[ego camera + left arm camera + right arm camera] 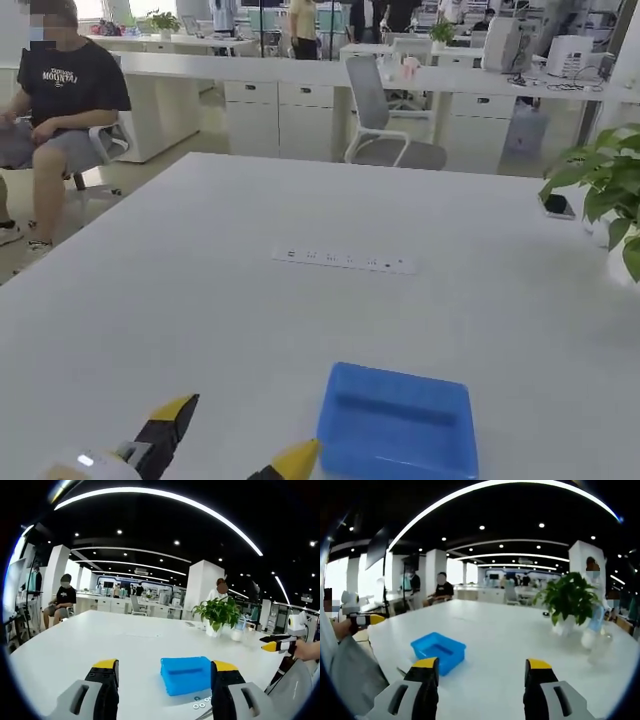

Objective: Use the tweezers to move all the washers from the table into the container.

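So the blue container (398,425) sits on the white tabletop (200,300), close in front of the person. In the left gripper view it's dead ahead, and the washers (202,705) are a small cluster of rings lying on the tabletop just in front of it, over by the right-hand jaw.

Left tongs (165,665) are spread wide apart with nothing between them, yellow tips hanging above the tabletop. In the head view they poke in at the bottom, just left of the container. Right tongs (482,663) are also wide apart and holding nothing, and from there the container is off to the left.

Further back on the tabletop there's a white power strip (345,261), a dark phone (557,205) and a potted plant (600,185) at the right edge.

As for writing, a person sitting (65,85) at the far left has a black tee with white print that looks like "MOUNTAIN". The smaller line above it is too tiny to read.
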